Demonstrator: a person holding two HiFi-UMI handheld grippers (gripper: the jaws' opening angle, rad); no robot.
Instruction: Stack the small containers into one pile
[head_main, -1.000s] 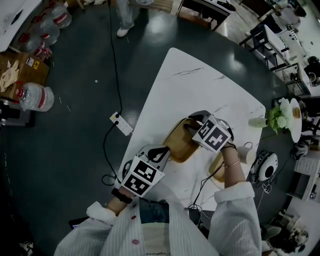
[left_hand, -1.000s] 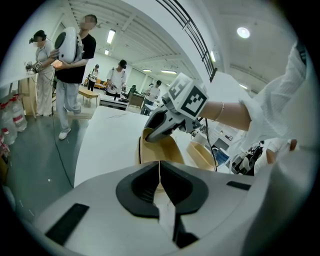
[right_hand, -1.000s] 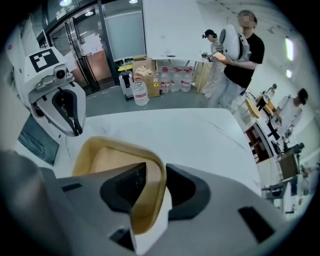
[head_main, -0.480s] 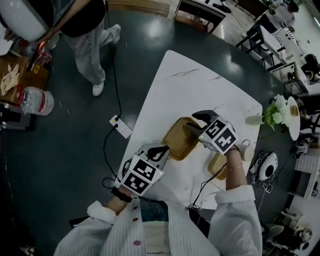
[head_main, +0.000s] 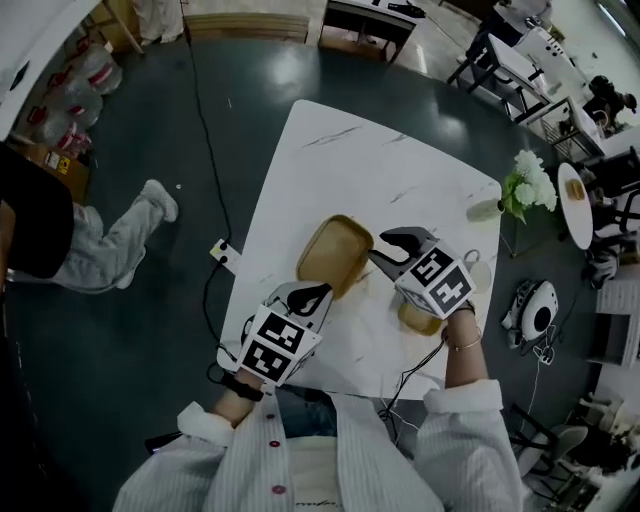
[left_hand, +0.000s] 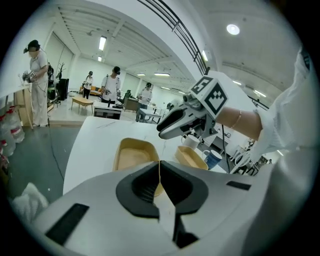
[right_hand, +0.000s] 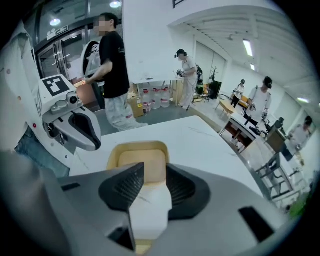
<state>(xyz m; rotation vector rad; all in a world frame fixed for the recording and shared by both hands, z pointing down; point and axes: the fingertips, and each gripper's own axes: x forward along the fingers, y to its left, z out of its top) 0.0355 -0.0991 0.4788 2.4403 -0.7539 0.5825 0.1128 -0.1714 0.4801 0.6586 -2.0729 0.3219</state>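
A white marble-look table (head_main: 330, 170) stands on a dark floor in a busy workshop. Nearest the person, the left gripper (head_main: 318, 293) hangs over the table's near edge, its jaws pressed together on nothing. The right gripper (head_main: 388, 250) hovers above the table. Its jaws have just been opening and stand wide, with only bare table and the rim of the far container (head_main: 335, 255) showing through the gap. Nothing is gripped.

The near container (head_main: 412, 319) lies under the right wrist, apart from the far one, so the pile looks unfinished. I cannot tell whether the far one already has another nested inside it.

The sensible move is probably to bring the open jaws back over the near container and pinch one side wall squarely. It should then be lifted level and lowered straight into the far container with the rounded corners lined up, and released only once seated. The left gripper could steady the far container. The white mug (left_hand: 191, 142) and blue mug (left_hand: 213, 159) just beyond need a wide berth.
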